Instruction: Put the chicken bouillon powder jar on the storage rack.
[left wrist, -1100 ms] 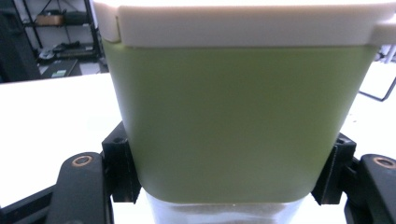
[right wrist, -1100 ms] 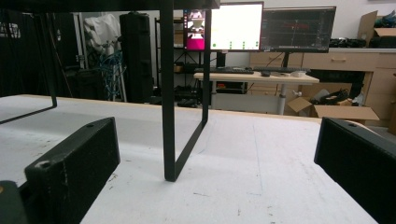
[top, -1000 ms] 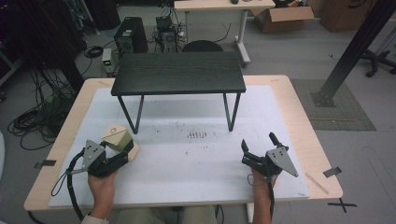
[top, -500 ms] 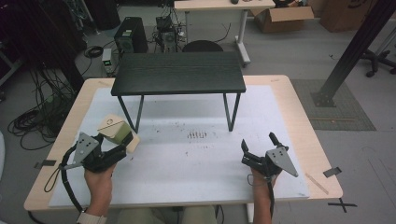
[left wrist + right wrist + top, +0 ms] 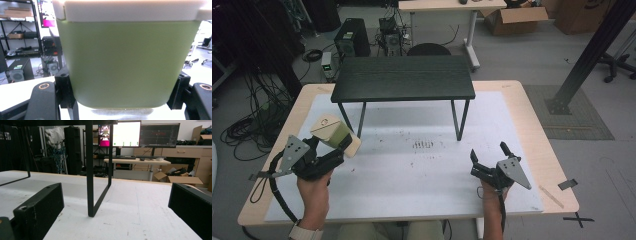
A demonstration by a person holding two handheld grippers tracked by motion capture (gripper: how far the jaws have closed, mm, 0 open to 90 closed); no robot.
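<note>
- Table [image 5: 532,120] with its white mat carries everything; a small black stand [image 5: 404,77] sits at the far middle on thin legs, leaving open space beneath it and a flat top, either of which I judge could take the container.
- Green container [image 5: 333,131] with a pale lid sits at the table's left, just in front of the stand's left legs, tilted and lifted off the mat.
- Left gripper [image 5: 343,145] is clenched on the container's two sides, low on the body, probably so that the lid stays free.
- Right gripper [image 5: 488,159] rests near the front right edge, jaws spread with nothing between them, well apart from the container.
- Left gripper view gives the green wall [image 5: 125,62] pressed between both jaws and the white lid rim; the high view gives the tilt.
- Right gripper view gives the stand's leg [image 5: 90,170] close ahead.
</note>
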